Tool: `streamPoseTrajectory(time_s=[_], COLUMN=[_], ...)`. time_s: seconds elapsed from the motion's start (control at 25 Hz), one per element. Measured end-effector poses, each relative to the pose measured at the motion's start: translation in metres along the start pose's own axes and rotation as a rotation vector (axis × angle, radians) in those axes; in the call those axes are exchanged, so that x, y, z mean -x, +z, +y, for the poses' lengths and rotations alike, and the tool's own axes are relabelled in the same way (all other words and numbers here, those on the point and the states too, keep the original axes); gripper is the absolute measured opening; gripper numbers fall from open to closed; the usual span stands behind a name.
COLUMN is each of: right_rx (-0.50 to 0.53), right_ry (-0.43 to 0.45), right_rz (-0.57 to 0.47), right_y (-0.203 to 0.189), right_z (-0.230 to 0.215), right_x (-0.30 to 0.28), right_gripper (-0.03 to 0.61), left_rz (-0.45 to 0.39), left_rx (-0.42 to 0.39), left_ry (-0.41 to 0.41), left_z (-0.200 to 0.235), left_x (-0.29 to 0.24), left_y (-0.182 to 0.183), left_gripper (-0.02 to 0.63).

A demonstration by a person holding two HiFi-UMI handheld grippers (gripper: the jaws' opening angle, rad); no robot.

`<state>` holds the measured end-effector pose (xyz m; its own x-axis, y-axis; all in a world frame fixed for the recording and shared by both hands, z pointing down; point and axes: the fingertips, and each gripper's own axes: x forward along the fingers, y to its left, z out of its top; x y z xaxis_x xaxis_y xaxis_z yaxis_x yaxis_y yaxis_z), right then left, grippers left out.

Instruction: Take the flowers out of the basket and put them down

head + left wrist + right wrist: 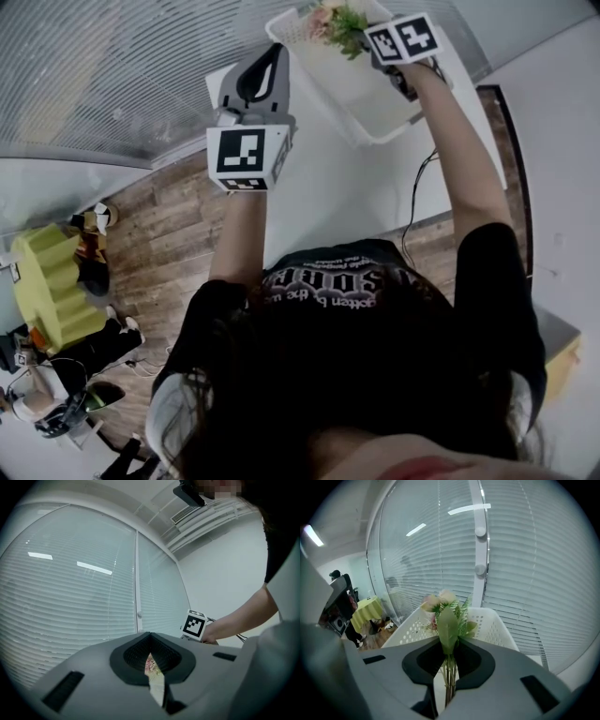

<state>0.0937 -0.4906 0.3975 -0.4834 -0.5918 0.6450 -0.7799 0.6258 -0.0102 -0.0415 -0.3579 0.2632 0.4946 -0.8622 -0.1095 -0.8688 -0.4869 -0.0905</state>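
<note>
Head view: right gripper (367,39) is at the far end of the white table (319,187). It's over the white basket (394,117) w/ the flowers (336,22) at its tip, so the bunch looks up at rim level, not yet set down. Left gripper (276,56) hangs near the basket's left side, touching nothing.

To do this step well: lift straight up till the stems clear the rim. Keep the pinch firm but not crushing, then carry to a bare bit of table and lay the bunch flat before letting go.

Left gripper view: jaws pressed together bar a thin slit, nothing gripped. A pink speck shows thru the slit, can't tell what. Window blinds (70,597) beyond.

Right gripper view: jaws nearly closed, pinching the green stems (449,686). Leaves and pale blooms stand above the jaws, w/ the basket's holed wall just behind.
</note>
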Motion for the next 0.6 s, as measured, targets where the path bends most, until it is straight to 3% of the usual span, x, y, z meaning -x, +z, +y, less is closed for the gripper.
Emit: streamPoseTrajectory(time_s=[0.6], right_rx=[0.008], right_ry=[-0.045], right_rz=[-0.140], right_y=[0.048], right_z=[-0.007], right_x=[0.057], right_gripper=[0.063], left_rz=[-0.005], left_rx=[-0.009], left_ry=[-0.018], left_z=[-0.007], left_x=[0.007], left_y=[0.006], left_gripper=[0.002])
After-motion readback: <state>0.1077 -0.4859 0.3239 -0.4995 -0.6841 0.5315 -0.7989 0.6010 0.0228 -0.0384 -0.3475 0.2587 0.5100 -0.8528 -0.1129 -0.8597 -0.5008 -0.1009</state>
